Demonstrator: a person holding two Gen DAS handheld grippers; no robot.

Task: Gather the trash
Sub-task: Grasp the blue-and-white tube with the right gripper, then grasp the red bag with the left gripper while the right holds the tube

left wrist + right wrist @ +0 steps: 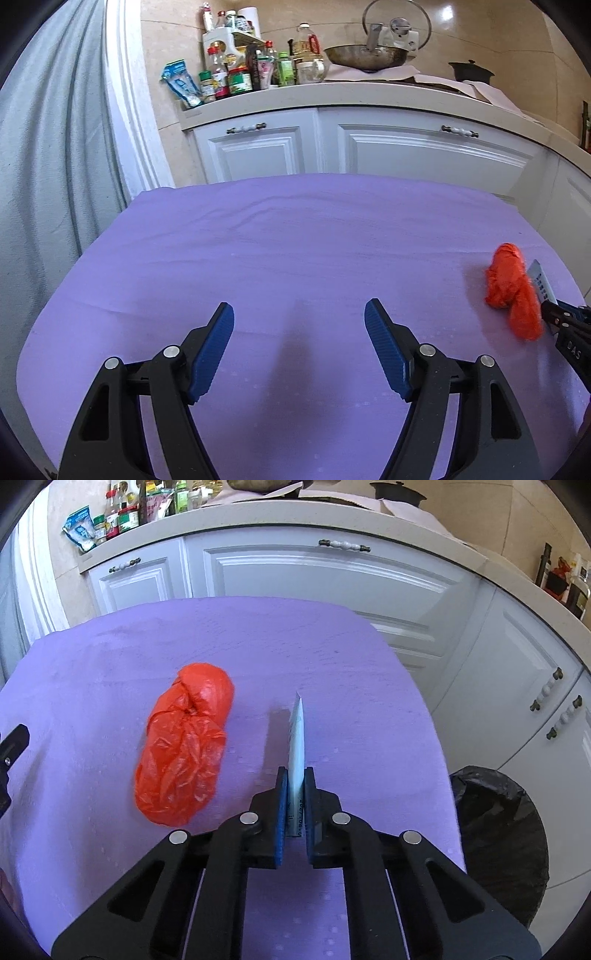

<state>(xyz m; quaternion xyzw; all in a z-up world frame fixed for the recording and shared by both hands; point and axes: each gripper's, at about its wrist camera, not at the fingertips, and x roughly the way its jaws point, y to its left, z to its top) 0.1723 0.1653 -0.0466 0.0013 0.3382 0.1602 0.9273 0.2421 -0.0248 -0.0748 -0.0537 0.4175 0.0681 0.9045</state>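
Observation:
My right gripper (295, 775) is shut on a flat pale blue-white wrapper (297, 738), held edge-on above the purple tablecloth (332, 657). A crumpled red plastic bag (184, 746) lies on the cloth just left of it. In the left wrist view the red bag (511, 291) is at the far right, with the wrapper (541, 282) and the right gripper (550, 312) beside it. My left gripper (299, 317) is open and empty, low over the cloth (295, 240), well left of the bag.
A bin lined with a black bag (498, 834) stands on the floor right of the table. White kitchen cabinets (406, 147) run behind, with bottles and jars (240, 70) and a wok (369, 55) on the counter. A grey curtain (48, 166) hangs at left.

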